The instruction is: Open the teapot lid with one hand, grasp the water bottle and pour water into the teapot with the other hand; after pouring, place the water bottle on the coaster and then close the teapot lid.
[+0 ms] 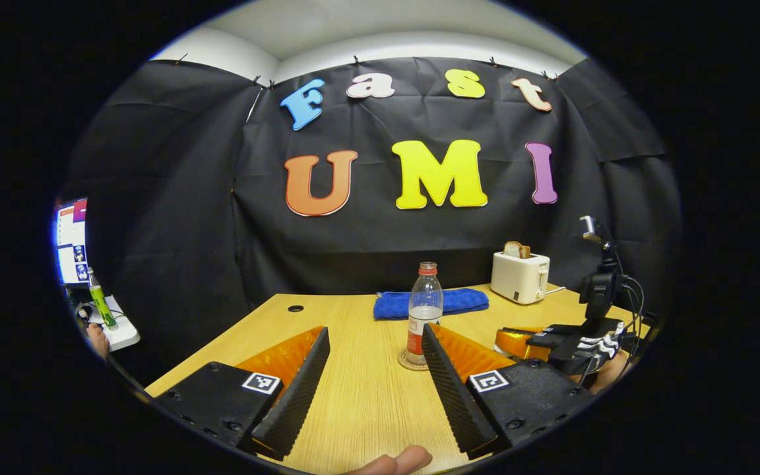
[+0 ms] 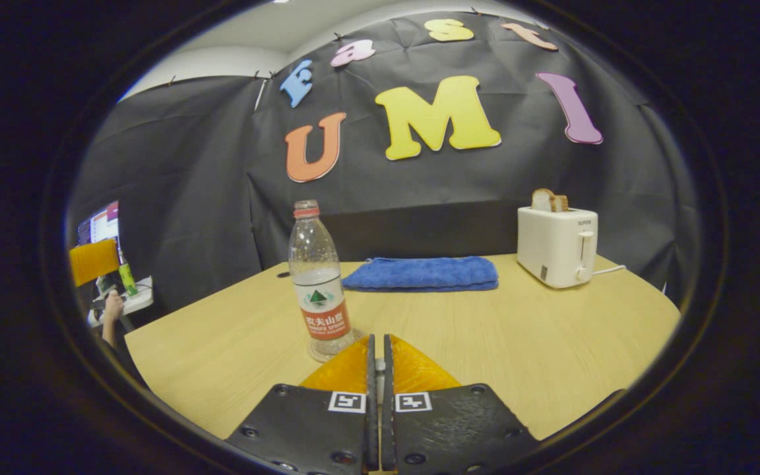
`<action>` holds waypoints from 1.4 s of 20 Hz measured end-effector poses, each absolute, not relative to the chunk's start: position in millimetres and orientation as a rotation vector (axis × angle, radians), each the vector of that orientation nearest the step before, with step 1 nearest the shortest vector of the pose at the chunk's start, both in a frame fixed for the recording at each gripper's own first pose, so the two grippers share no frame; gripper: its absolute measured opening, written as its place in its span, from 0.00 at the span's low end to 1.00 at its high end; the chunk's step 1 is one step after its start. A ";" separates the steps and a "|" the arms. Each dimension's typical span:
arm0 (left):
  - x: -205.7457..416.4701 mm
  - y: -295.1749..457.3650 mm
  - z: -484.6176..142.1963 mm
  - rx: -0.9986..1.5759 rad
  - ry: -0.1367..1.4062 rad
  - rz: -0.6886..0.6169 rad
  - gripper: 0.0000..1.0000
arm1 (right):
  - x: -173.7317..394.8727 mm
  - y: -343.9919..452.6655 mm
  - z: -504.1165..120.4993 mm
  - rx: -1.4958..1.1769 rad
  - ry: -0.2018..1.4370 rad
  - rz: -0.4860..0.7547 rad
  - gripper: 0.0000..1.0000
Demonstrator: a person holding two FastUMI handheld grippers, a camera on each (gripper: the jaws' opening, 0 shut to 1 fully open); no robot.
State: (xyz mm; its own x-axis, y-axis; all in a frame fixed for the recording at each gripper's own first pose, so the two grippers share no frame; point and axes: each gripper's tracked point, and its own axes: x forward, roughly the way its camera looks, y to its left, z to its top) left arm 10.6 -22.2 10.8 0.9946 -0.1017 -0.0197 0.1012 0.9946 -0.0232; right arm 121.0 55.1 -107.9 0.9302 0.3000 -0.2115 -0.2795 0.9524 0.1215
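A clear water bottle (image 1: 425, 309) with a red cap and a red-and-white label stands upright on a round coaster (image 1: 408, 362) at mid-table. It holds a little water. My left gripper (image 1: 375, 328) is open over the near table, with the bottle just past its right fingertip and nothing between the fingers. In the left gripper view my right gripper (image 1: 574, 343) rests low at the right. In the right gripper view the right gripper (image 2: 378, 340) is shut on nothing, with the bottle (image 2: 317, 284) and the coaster's edge (image 2: 317, 357) just ahead to its left.
A folded blue towel (image 1: 431, 303) lies behind the bottle, and a white toaster (image 1: 520, 276) with bread stands at the back right of the wooden table (image 1: 353, 396). A monitor (image 1: 71, 241) and a green bottle (image 1: 101, 305) sit off the table's left. A fingertip (image 1: 398, 461) shows at the bottom edge.
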 end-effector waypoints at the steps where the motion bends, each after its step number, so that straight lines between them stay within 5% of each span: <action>1: 8.5 -22.4 13.2 -0.024 0.015 -0.106 0.88 | 120.8 57.6 -110.7 0.092 0.236 0.302 0.01; 15: 2.6 -31.7 17.1 0.016 0.007 -0.119 0.88 | 116.2 45.3 -104.5 0.113 0.221 0.270 0.09; 17: 1.2 -33.3 15.8 -0.014 0.016 -0.123 0.88 | 109.0 37.8 -96.9 0.115 0.213 0.256 0.20; 21: -3.8 -45.5 17.3 -0.032 0.025 -0.160 0.88 | 86.8 21.4 -78.5 0.131 0.180 0.245 0.69; 23: -7.3 -46.5 21.1 -0.015 0.015 -0.157 0.89 | 73.2 10.3 -71.8 0.130 0.168 0.230 0.84; 28: -16.3 -66.0 19.6 -0.051 0.041 -0.180 0.88 | 32.6 -25.2 -52.1 0.063 0.137 0.177 0.90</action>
State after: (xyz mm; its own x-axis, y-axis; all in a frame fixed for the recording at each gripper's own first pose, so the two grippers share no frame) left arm -16.3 -66.0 19.6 0.9831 -0.1795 -0.0359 0.1774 0.9826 -0.0542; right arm 32.6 -25.2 -52.1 0.9750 0.1799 -0.1304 -0.1713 0.9824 0.0741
